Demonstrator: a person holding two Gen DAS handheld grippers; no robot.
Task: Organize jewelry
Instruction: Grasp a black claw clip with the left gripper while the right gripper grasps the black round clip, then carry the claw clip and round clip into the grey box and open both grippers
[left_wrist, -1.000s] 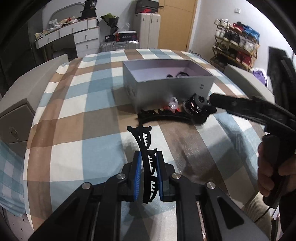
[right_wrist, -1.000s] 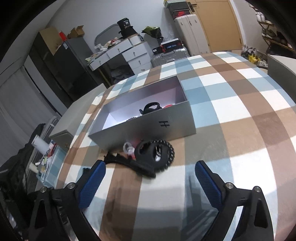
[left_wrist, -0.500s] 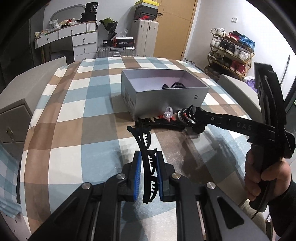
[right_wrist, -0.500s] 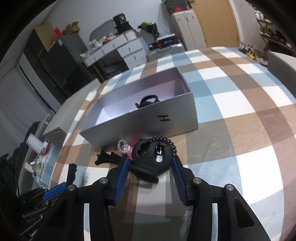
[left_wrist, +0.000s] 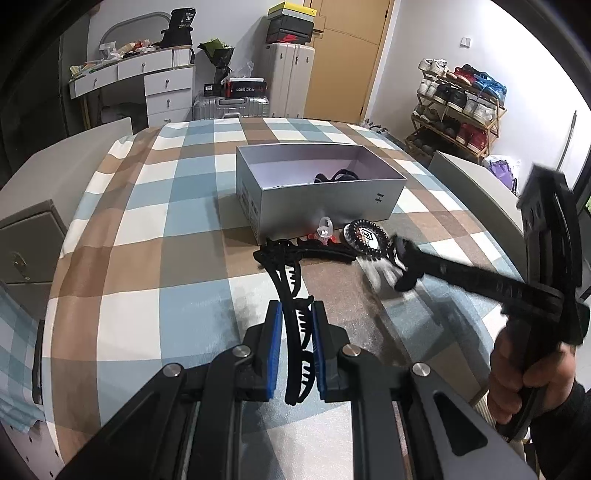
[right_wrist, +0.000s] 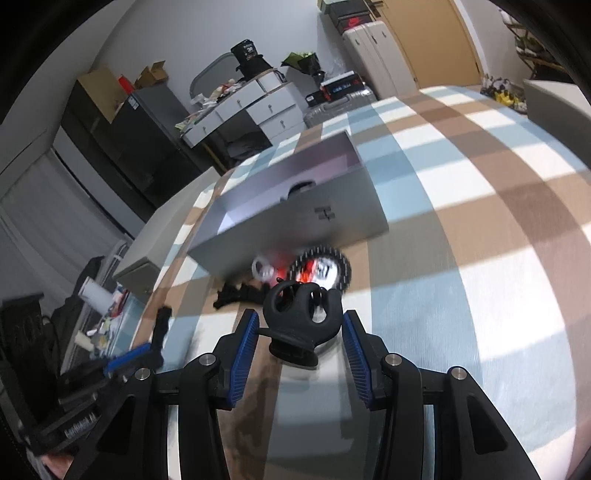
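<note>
My left gripper (left_wrist: 294, 345) is clenched on a long black toothed hair clip (left_wrist: 293, 317), whose far tip reaches to the small heap of pieces lying just in front of the grey box (left_wrist: 325, 206) on the checked bed cover (left_wrist: 147, 266). My right gripper (right_wrist: 298, 341) has a black claw clip (right_wrist: 301, 314) between its blue pads (right_wrist: 243, 354), lifted a little, I judge, off the cover; the view is smeared, and a sliver of gap seems to show on each side, so I cannot tell whether the jaws truly grip it or only bracket it. Just beyond it lie a beaded bracelet (right_wrist: 321, 267), a clear ring-like piece (right_wrist: 263, 268) and something red, all close to the box's front wall. The box is open at the top and already has a dark piece (left_wrist: 338, 176) inside. The step in hand, as I read it, is carrying the claw clip up and over that front wall. To do it well I would make sure of the squeeze before moving far, rise enough that the clip's lower edge clears the rim, and let go only once well inside. The claw clip sits next to the bracelet, so I would watch for it snagging the beads and dragging them along. My left stays back, out of the right one's path.
</note>
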